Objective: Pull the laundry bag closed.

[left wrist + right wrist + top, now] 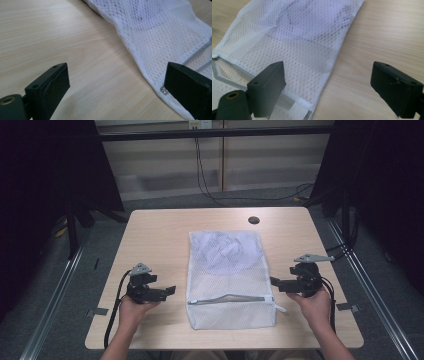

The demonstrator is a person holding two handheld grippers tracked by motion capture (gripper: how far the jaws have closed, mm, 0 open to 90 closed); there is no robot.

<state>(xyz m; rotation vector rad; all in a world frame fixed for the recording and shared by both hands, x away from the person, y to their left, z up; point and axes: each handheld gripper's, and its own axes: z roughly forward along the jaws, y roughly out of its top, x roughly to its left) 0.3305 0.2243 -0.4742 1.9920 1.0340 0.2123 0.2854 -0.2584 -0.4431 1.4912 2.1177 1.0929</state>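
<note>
1. A white rectangular mesh laundry bag point(227, 280) lies flat on the middle of the light wooden worktop point(155, 240), its long sides running from the near edge toward the far edge.
2. A pale, rounded garment point(222, 251) shows through the mesh in the bag's far half.
3. A grey zipper point(231, 299) runs across the bag near its near end and stands partly open.
4. The left hand-held gripper point(167, 291) rests near the worktop's left edge, just beside the bag's left side and apart from it. In the left gripper view its jaws stand wide apart over bare wood, with nothing between them; the bag's hem point(140, 62) passes close to one jaw.
5. The right hand-held gripper point(276, 283) sits by the bag's right side, pointing at it. In the right gripper view its jaws are spread wide, holding nothing; one jaw hangs over the mesh point(307, 42), the other over wood.
6. A small dark round hole point(254, 220) lies near the worktop's far edge, well apart from the bag.
</note>
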